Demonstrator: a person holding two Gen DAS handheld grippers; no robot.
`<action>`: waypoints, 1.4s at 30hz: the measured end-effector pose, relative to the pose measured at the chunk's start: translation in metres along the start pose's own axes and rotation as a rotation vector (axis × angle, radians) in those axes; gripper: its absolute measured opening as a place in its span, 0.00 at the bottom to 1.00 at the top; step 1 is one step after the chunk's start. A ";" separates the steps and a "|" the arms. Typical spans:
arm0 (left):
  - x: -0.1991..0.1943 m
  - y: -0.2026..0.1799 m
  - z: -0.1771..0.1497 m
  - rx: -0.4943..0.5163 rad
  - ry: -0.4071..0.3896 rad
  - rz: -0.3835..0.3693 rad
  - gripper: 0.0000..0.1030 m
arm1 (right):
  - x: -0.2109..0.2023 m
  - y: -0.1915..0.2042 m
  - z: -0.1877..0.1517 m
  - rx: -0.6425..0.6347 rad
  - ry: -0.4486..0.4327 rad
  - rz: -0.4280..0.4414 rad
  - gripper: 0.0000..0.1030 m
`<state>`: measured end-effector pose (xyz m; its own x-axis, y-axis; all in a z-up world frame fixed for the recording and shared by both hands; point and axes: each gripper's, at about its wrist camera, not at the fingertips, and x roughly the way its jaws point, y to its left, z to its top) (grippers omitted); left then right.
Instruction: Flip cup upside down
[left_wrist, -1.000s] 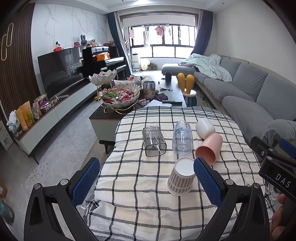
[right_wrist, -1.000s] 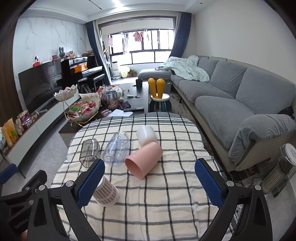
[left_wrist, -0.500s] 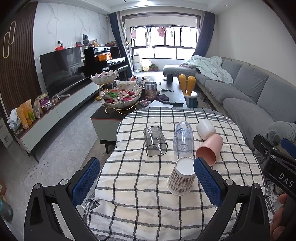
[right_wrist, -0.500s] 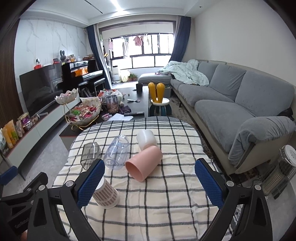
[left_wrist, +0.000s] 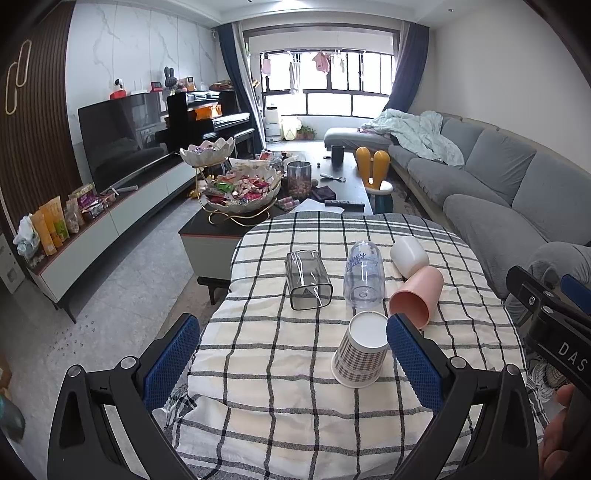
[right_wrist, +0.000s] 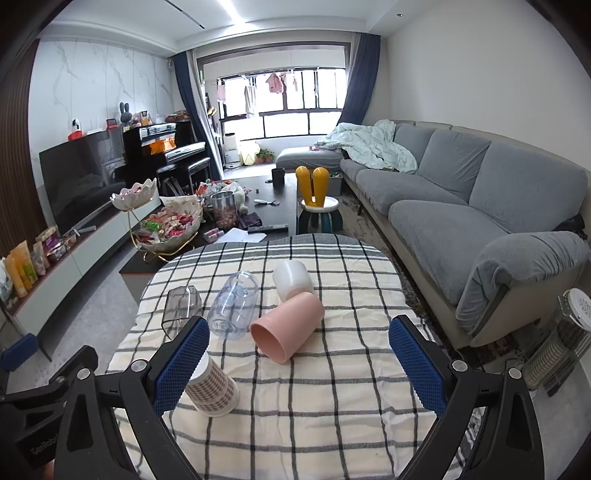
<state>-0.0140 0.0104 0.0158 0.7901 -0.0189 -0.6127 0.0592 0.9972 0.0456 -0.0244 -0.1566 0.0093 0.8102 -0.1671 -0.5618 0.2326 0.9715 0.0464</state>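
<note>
Little is changing since a second ago: both cameras are creeping slightly nearer the checked tablecloth (left_wrist: 280, 354). Both the left gripper (left_wrist: 291, 354) and the right gripper (right_wrist: 299, 354) are hanging spread wide, gripping nothing. At lower centre of the left view, a plaid paper cup (left_wrist: 360, 349) is standing upside down, while a pink cup (right_wrist: 288, 326) is lying on its side beside it.

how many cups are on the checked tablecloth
5. The plaid paper cup stands upside down nearest; the pink cup lies on its side, touching the white cup behind; the clear round cup and grey square cup lie left of them.
</note>
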 end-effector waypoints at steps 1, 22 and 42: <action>0.000 0.000 0.001 0.000 -0.001 0.000 1.00 | 0.000 0.000 0.000 0.000 0.000 0.000 0.95; -0.006 0.000 0.007 -0.005 -0.029 0.007 1.00 | -0.001 0.000 0.003 0.006 0.004 0.003 0.95; -0.010 0.001 0.006 -0.010 -0.044 0.009 1.00 | 0.000 0.000 0.002 0.007 0.004 0.003 0.95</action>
<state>-0.0182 0.0113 0.0269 0.8167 -0.0129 -0.5769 0.0459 0.9980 0.0427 -0.0234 -0.1573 0.0110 0.8090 -0.1634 -0.5646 0.2337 0.9708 0.0539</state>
